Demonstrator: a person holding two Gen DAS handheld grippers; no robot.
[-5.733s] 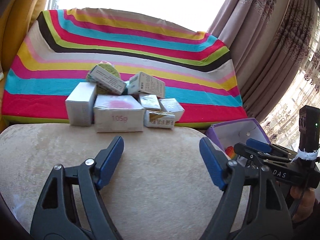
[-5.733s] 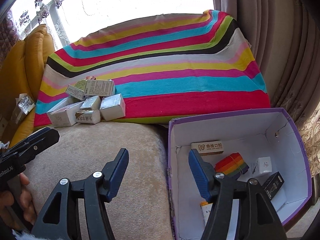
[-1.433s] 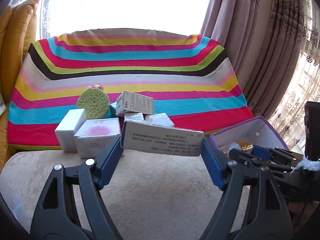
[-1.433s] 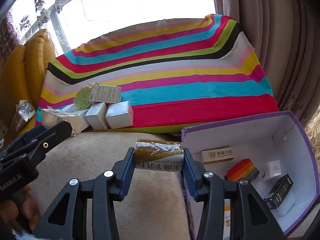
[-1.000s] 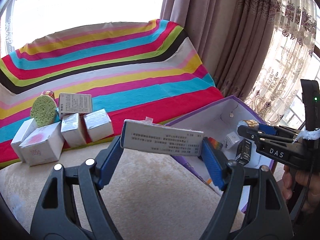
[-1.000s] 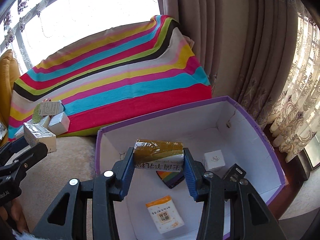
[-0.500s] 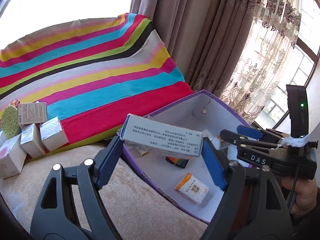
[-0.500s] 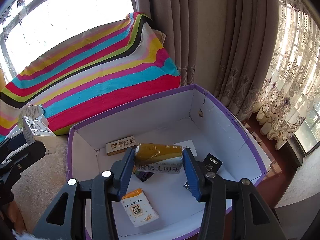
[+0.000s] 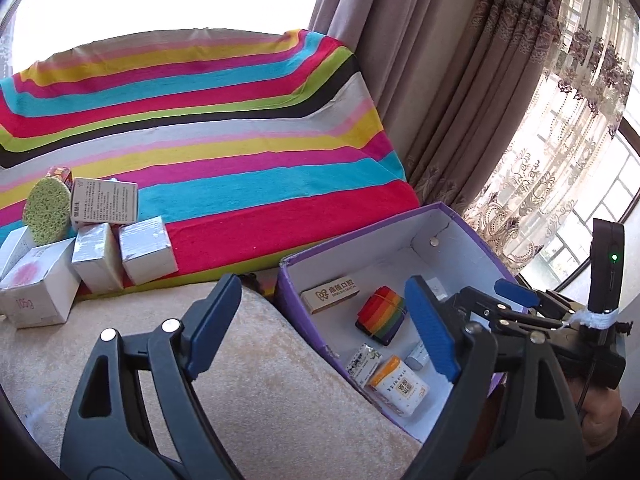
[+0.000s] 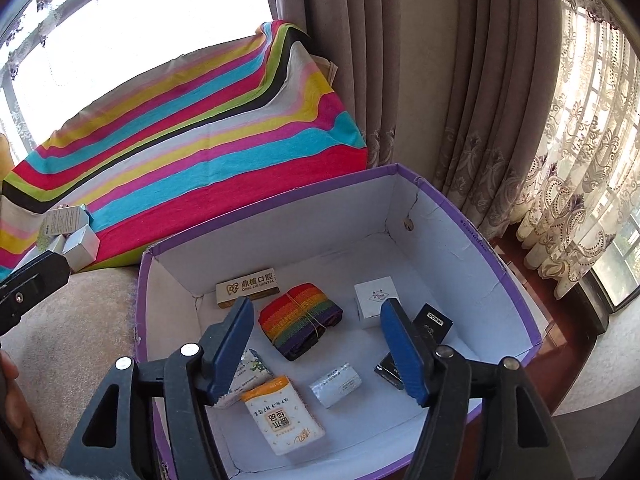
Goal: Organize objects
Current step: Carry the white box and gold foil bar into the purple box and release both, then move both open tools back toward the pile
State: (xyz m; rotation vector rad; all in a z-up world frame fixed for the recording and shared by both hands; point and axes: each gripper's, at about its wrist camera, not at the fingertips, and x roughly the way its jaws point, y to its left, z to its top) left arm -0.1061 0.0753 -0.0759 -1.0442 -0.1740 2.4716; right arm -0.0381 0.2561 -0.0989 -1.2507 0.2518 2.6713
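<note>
Both pairs of jaws are spreading with nothing between them. The left gripper (image 9: 324, 320) hangs over the near-left corner of the purple box (image 9: 468, 224), one pad over the beige cushion (image 9: 260, 392), the other over the box. The right gripper (image 10: 316, 344) hangs above the box's middle.

The rainbow-striped blanket (image 9: 224, 152) drapes the backrest behind the cushion, with brown curtains (image 10: 420, 80) to its right. The purple box, white inside, stands at the cushion's right edge.

On the cushion's far left, against the blanket, a heap of cartons waits: a white box marked 105g (image 9: 38, 292) nearest, two foil-wrapped boxes (image 9: 124, 256) to its right, a printed white carton (image 9: 105, 200) leaning on top of them, and a round green sponge (image 9: 46, 212) at its left.

Inside the purple box, a tan dental-brand carton (image 10: 248, 284) lies by the far-left wall. A rainbow elastic band roll (image 10: 300, 316) lies just in front of it. A white square box (image 10: 376, 294) sits to the roll's right and a black box (image 10: 434, 326) further right, partly behind the right pad. Near the front lie an orange-and-white packet (image 10: 282, 420), a white-and-green carton (image 10: 250, 376) touching its left edge, half hidden by the left pad, and a small silver foil box (image 10: 336, 384) to the right, apart from the packet.

A hand (image 9: 600, 428) grips the right gripper's handle at the lower right of the left wrist view.
</note>
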